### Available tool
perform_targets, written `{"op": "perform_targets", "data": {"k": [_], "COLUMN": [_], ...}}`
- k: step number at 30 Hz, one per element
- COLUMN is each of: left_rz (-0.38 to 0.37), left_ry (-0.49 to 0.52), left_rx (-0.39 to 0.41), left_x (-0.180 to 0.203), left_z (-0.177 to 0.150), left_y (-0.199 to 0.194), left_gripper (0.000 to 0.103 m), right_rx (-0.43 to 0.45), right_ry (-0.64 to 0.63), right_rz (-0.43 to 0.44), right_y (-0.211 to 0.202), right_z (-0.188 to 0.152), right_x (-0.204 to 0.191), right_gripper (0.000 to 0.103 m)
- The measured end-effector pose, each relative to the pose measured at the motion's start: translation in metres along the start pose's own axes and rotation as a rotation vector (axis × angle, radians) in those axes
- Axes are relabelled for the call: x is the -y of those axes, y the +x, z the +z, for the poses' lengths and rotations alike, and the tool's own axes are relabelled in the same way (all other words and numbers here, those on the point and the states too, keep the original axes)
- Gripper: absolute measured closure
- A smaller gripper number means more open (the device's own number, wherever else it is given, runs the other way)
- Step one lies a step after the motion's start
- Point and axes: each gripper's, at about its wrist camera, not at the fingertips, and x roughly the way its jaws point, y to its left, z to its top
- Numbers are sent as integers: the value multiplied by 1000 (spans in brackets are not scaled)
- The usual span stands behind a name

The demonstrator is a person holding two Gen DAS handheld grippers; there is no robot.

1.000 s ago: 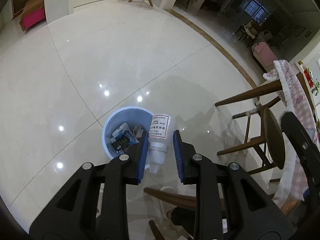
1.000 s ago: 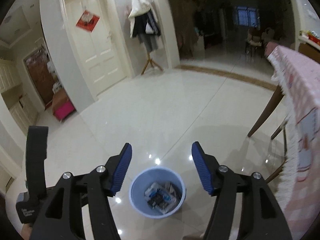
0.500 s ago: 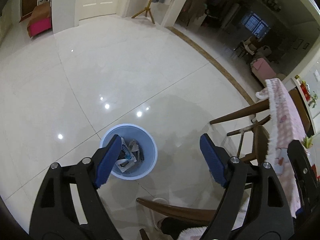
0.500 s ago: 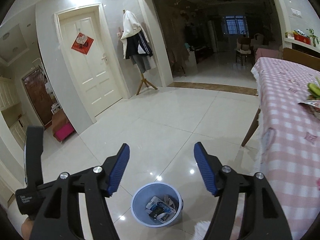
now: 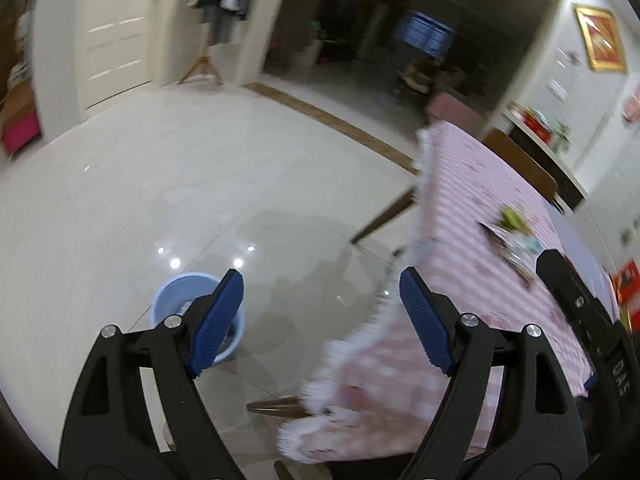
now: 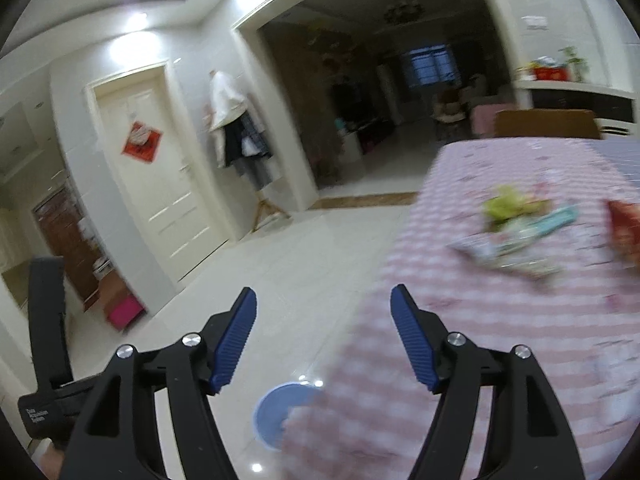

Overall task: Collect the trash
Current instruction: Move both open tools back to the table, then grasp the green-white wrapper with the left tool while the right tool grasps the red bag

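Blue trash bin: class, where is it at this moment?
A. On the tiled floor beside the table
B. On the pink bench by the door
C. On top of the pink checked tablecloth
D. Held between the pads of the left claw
A: the blue trash bin stands on the tiled floor next to the table with the pink checked tablecloth, and the left claw is open with nothing between its pads.

Blue round bin stands upright on the floor, partly behind the left finger. Blurred litter pile lies on the tablecloth, beyond the right finger.
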Motion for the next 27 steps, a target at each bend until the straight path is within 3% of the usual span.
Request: {"op": "perform_targets", "data": {"k": [4, 7, 10, 16, 19, 21, 22, 27], "left_rz": [-87, -134, -162, -191, -181, -165, -146, -65], "left_ry": [89, 129, 179, 238, 253, 257, 263, 288], "left_rx": [-40, -81, -122, -193, -218, -228, -233, -227], "left_x": [67, 107, 149, 214, 238, 252, 259, 278], "left_z": [-9, -16, -24, -32, -31, -29, -27, -20], "left_y": [9, 21, 37, 70, 89, 104, 113, 140], "left_gripper": [24, 24, 24, 24, 24, 24, 24, 24], "right_rx": [54, 85, 46, -170, -192, -204, -218, -170], "right_ry": [25, 24, 10, -21, -29, -13, 2, 38], "right_rz": [-129, -283, -450, -482, -471, -466, -457, -445], "right_y": [-41, -66, -75, -43, -27, -20, -17, -22], "right_z": [13, 23, 34, 37, 38, 38, 39, 43], "right_x": [62, 111, 162, 221, 227, 234, 238, 249], "right_gripper": [31, 24, 23, 23, 25, 57, 64, 80]}}
